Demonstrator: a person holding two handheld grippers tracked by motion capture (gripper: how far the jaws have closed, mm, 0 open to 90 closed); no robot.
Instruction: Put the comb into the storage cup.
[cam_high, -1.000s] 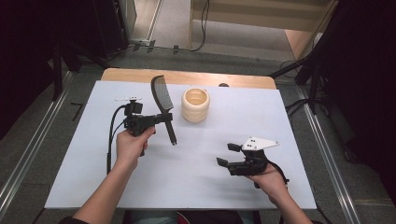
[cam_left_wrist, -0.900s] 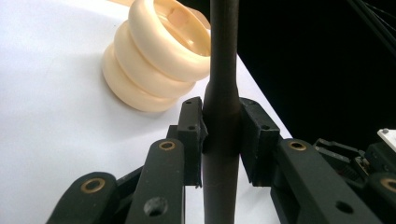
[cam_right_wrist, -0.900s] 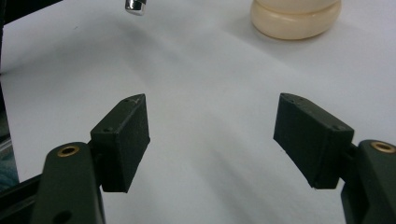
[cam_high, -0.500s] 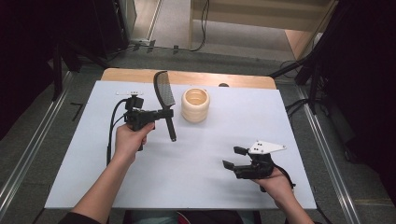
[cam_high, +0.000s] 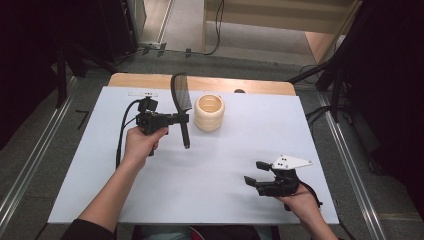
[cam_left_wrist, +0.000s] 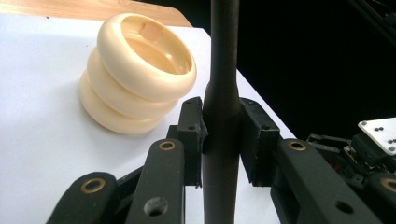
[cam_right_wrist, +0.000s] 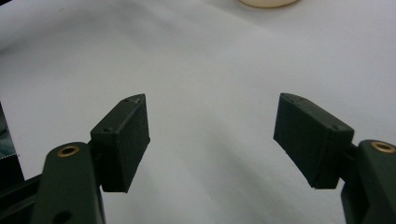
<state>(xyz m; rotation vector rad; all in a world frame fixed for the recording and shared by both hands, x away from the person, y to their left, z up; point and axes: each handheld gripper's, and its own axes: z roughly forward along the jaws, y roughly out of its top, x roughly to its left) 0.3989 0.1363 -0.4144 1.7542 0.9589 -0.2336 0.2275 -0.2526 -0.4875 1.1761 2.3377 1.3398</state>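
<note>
Left gripper (cam_high: 181, 119) clamps the unlabelled black comb (cam_high: 181, 100); right gripper (cam_high: 256, 173) gapes apart, holding nothing.

Even overhead light, white table (cam_high: 210, 170) bright, surroundings dark; soft faint shadows; right gripper view washed out and hazy; left gripper view foreground jaws slightly soft

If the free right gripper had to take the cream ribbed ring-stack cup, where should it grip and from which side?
Best guess: the cream ribbed cup stands upright with its mouth open, so come from above and pinch one wall at the rim, one jaw inside, one outside. The right gripper is open and empty; the left gripper holds the black comb close beside the cup.
</note>
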